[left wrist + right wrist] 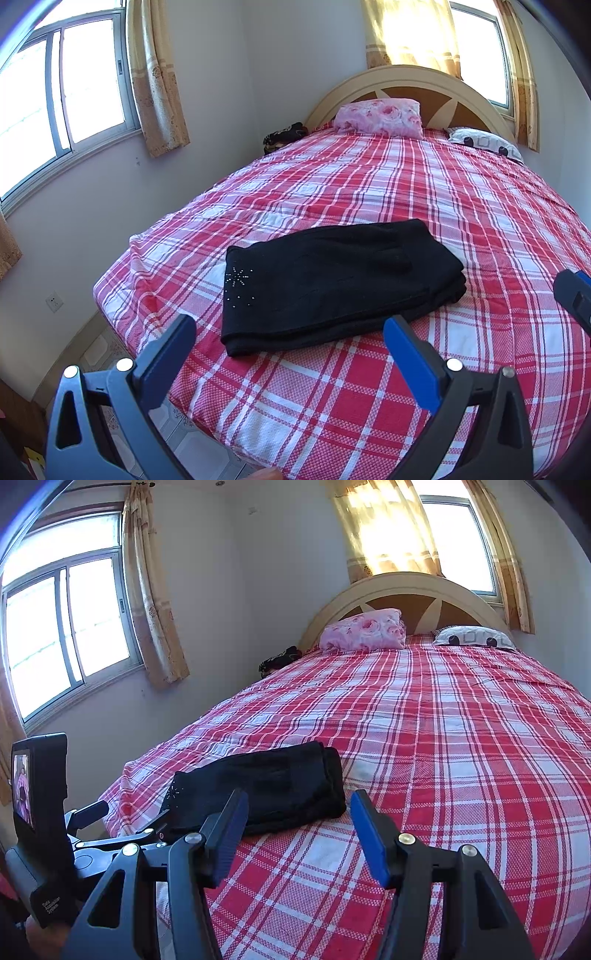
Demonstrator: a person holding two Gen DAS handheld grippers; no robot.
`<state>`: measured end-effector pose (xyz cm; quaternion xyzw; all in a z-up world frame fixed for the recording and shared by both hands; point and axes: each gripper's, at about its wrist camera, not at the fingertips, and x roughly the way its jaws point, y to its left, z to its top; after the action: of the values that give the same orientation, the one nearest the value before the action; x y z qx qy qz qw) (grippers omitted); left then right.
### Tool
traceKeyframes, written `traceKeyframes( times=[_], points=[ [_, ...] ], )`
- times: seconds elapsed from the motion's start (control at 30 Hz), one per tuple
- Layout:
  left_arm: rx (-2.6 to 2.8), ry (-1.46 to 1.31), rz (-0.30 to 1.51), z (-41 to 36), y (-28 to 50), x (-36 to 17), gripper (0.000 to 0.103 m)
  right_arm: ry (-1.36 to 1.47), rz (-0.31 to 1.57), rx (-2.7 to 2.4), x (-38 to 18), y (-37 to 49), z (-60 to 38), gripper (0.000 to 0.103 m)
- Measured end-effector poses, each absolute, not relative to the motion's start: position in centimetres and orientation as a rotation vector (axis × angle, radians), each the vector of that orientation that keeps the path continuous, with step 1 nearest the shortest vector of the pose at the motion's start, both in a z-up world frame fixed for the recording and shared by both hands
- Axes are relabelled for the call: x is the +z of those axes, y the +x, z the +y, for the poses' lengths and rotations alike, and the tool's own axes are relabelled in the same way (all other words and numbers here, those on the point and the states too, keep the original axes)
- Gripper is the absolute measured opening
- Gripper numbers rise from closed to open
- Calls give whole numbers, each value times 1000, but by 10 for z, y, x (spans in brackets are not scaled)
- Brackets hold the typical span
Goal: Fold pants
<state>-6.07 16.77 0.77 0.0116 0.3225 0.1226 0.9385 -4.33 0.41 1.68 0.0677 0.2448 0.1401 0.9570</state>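
Note:
Black pants (332, 280) lie folded into a flat stack near the foot of the bed (424, 199), a small rhinestone star on their left end. My left gripper (288, 332) hovers just short of the stack's near edge, open, nothing between its blue pads. In the right wrist view the same pants (273, 790) sit left of centre, and my right gripper (299, 812) is open and empty over the plaid cover, a little to the right of the stack. The left gripper's body (48, 830) shows at that view's left edge.
The bed (461, 738) has a red and white plaid cover. At the headboard (406, 88) lie a pink floral pillow (380, 116) and a patterned pillow (484, 142). A dark bundle (284, 134) sits at the far left corner. Wall and window (55, 107) run along the left; tiled floor (199, 450) below.

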Motion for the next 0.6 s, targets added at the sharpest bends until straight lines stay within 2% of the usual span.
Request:
traceKeyframes(
  times=[0.6],
  points=[
    [261,20,673,168,-51,5,103,139,515,264,10,-37,2,59]
  ],
)
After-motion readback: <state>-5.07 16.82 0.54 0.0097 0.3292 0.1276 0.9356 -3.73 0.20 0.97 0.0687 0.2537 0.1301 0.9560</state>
